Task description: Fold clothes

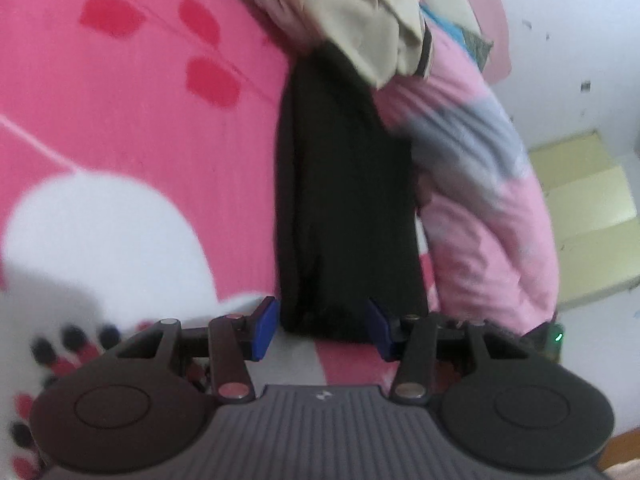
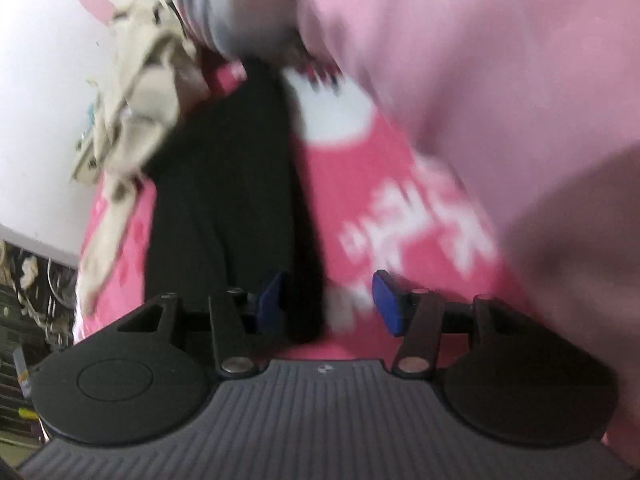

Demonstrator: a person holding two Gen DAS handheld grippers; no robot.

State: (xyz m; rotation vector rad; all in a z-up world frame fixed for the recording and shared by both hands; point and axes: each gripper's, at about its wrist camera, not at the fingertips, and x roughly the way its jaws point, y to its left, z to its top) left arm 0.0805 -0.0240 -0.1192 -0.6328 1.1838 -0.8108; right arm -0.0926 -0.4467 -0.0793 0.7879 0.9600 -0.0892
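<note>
A long black garment (image 1: 344, 200) is seen laid lengthwise on the pink patterned bed cover (image 1: 140, 128), its near end between the parted fingers of the left tongs (image 1: 322, 330). It is judged soft, light and limp, so the near hem corners are best pinched. The right tongs (image 2: 328, 304) are also held apart, with the garment's edge at the left finger. White lettering on the cover is blurred and cannot be read. Beige clothing (image 1: 360, 12) is heaped beyond.
</note>
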